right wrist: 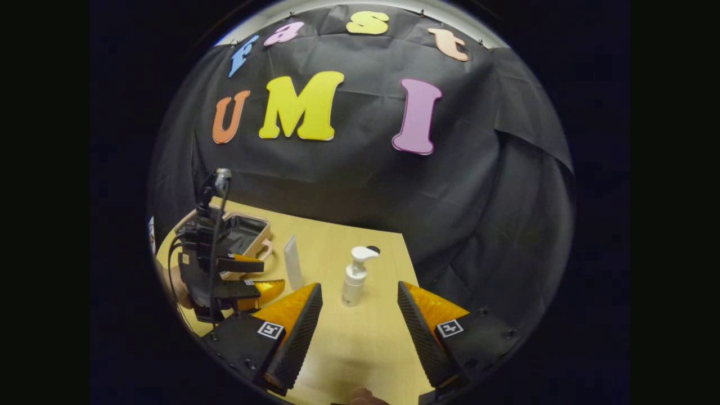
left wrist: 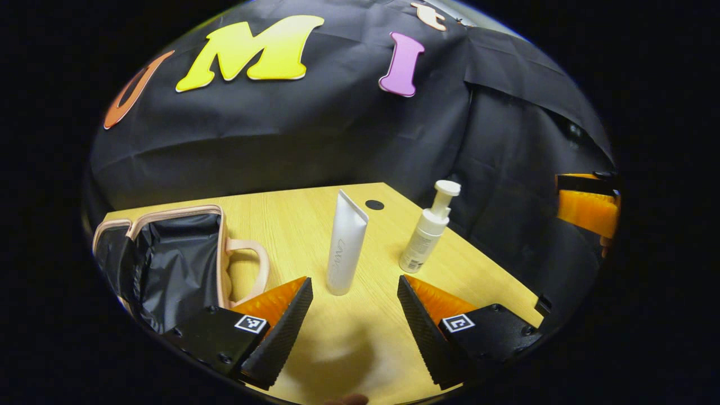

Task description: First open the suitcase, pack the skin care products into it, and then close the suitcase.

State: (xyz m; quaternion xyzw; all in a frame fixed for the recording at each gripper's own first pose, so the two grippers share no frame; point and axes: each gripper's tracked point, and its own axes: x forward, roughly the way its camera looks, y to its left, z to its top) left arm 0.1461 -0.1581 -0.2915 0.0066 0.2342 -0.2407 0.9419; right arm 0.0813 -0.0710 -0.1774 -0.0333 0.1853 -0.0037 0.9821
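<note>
A pink suitcase (left wrist: 169,253) lies open on the wooden table (left wrist: 349,337), its black lining showing. A white tube (left wrist: 344,247) stands upright just ahead of my left gripper (left wrist: 354,292), which is open and empty, a little short of the tube. A white pump bottle (left wrist: 428,230) stands to the tube's right. In the right gripper view, my right gripper (right wrist: 360,301) is open and empty, with the pump bottle (right wrist: 356,278) just beyond its fingertips. The tube (right wrist: 292,261), the suitcase (right wrist: 244,233) and the left gripper (right wrist: 253,275) sit off to its left.
A small dark round hole (left wrist: 374,205) marks the table near its far corner. The table's right edge (left wrist: 495,264) runs close behind the pump bottle. The other gripper (left wrist: 588,208) shows at the far right of the left gripper view.
</note>
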